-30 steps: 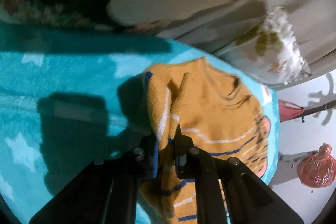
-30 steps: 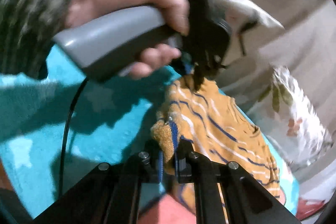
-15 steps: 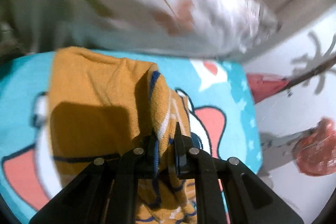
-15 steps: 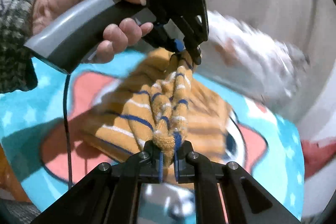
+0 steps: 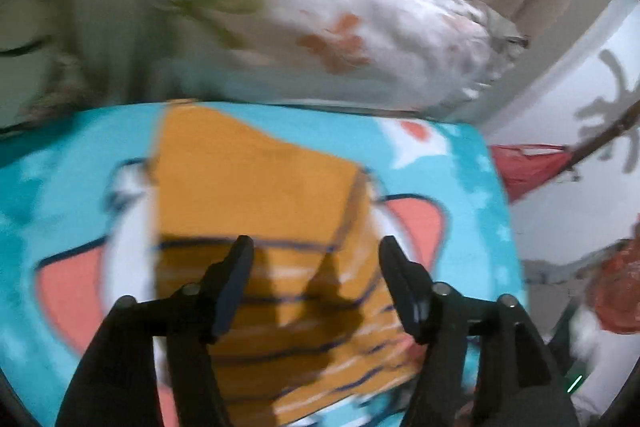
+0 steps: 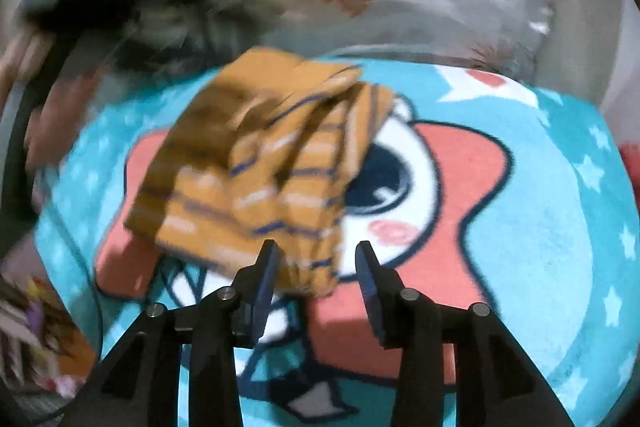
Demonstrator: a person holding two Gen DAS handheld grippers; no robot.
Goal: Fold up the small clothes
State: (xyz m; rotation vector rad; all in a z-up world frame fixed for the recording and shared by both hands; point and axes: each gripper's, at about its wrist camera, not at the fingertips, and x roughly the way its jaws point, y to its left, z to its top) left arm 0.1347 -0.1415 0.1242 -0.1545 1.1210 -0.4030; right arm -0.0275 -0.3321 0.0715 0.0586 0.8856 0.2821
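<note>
**Both claws letting go over the orange sweater**

The orange sweater (image 5: 256,195) with thin blue and white stripes lies on a turquoise blanket (image 5: 472,187) printed with a pink and white cartoon figure. In the left wrist view it sits folded, its plain upper part toward the blanket's far edge and its striped part toward the near edge. In the right wrist view the sweater (image 6: 256,163) looks rumpled and blurred, lying left of the blanket's middle and over the pink part of the print.

The left gripper (image 5: 316,251) hovers above the striped part with its jaws opening; they stand wide and no cloth is pinched between the pads. The right gripper (image 6: 316,255) is at the sweater's near hem, jaws opening to a middling gap, the hem's corner showing between them with no pad pressing on it.

A white pillow (image 5: 340,31) with orange and green flowers lies along the blanket's far edge.
</note>
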